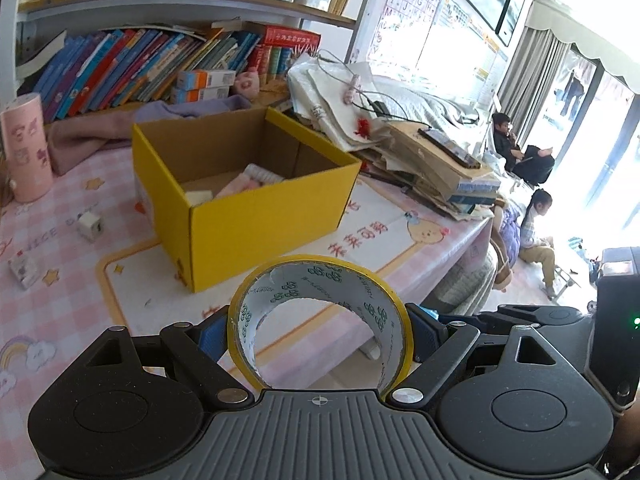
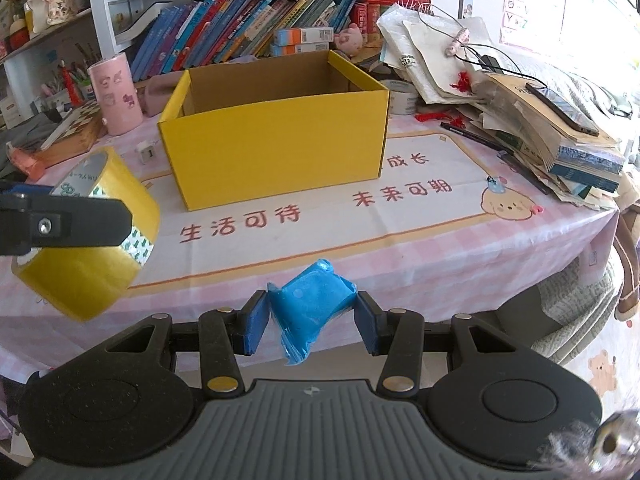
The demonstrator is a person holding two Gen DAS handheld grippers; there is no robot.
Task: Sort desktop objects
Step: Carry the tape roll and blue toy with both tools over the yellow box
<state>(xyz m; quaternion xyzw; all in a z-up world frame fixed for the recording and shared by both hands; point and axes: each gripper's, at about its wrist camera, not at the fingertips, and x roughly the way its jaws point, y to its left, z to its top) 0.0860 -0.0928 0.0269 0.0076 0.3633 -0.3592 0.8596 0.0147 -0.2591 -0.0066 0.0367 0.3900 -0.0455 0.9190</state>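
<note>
While both grippers tilt down, left gripper (image 1: 318,336) clamps tape roll (image 1: 320,320), right gripper (image 2: 312,320) blue packet (image 2: 310,304).

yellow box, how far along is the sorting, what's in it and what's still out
Done: the yellow box already holds a few pale items.

In hand: the left gripper is shut on a tape roll, the right gripper on a blue packet; neither is over the box yet.

Left: a small white cube and a small card lie on the tablecloth.
</note>
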